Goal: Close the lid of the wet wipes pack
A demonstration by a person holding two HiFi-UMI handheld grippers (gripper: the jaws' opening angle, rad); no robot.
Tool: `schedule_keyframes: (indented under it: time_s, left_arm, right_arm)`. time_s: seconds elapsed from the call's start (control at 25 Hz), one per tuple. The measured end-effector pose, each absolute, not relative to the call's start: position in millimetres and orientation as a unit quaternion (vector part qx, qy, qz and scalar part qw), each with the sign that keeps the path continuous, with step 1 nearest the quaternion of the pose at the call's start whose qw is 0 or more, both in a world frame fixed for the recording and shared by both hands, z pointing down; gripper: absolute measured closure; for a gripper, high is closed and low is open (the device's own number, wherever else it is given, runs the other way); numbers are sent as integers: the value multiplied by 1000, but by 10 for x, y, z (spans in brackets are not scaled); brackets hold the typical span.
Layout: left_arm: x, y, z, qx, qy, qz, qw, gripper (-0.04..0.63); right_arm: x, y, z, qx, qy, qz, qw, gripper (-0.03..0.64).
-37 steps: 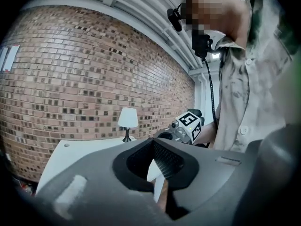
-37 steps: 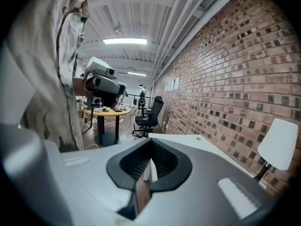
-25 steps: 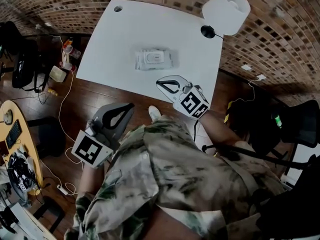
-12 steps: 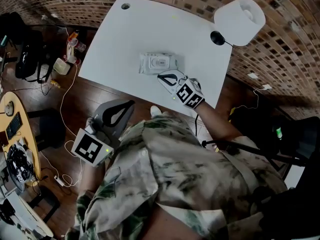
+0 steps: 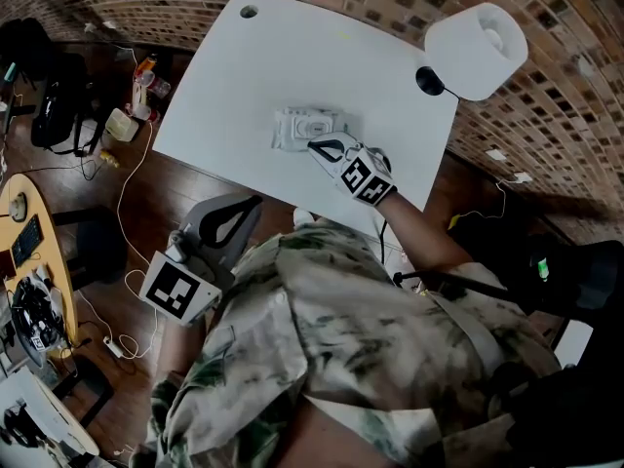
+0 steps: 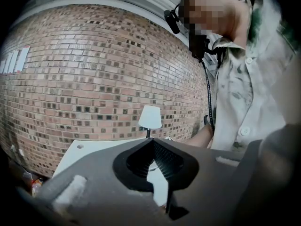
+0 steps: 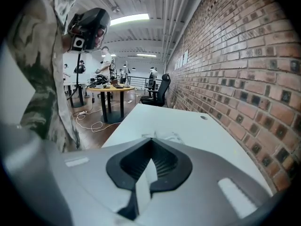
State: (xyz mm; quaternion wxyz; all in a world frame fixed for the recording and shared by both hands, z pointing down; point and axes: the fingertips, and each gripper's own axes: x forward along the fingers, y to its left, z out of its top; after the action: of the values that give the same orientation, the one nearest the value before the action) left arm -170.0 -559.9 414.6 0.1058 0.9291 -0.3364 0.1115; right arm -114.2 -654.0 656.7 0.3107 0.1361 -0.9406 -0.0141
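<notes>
The wet wipes pack [image 5: 308, 127], pale and flat with a rectangular lid on top, lies in the middle of the white table [image 5: 244, 76]. My right gripper [image 5: 313, 144] is shut on nothing, its tip right at the pack's near edge. In the right gripper view the pack [image 7: 165, 136] peeks out just beyond the closed tips of the right gripper [image 7: 151, 140]. I cannot tell how far the lid stands open. My left gripper [image 5: 256, 203] is shut and empty, held off the table over the wooden floor beside my torso. In its own view the left gripper [image 6: 151, 141] points towards the table [image 6: 89, 147].
A white-shaded lamp [image 5: 475, 37] on a black base [image 5: 428, 81] stands at the table's far right corner, also seen as the lamp [image 6: 150, 117]. A cable hole [image 5: 249, 12] sits at the far left corner. Bags, bottles and cables [image 5: 127, 125] lie on the floor to the left. A brick wall runs behind.
My right gripper has moved forward from the table's front edge up to the near edge of the wipes pack. The left gripper has stayed where it was.
</notes>
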Motion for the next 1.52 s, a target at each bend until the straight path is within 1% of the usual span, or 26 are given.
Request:
schedule_keyframes:
  time_s: [0.84, 1.24, 1.52]
  left_arm:
    - [-1720, -5758, 4210, 925, -344, 112, 119, 595]
    - [-1738, -5810, 4238, 924, -343, 111, 124, 595]
    - [-1771, -5824, 4269, 923, -344, 110, 131, 595]
  right_arm:
    - [-1213, -6976, 6714, 130, -937, 1, 325, 614]
    - [-1200, -7076, 6889, 123, -927, 7, 353, 614]
    - [-1209, -7087, 6924, 124, -925, 17, 360, 614]
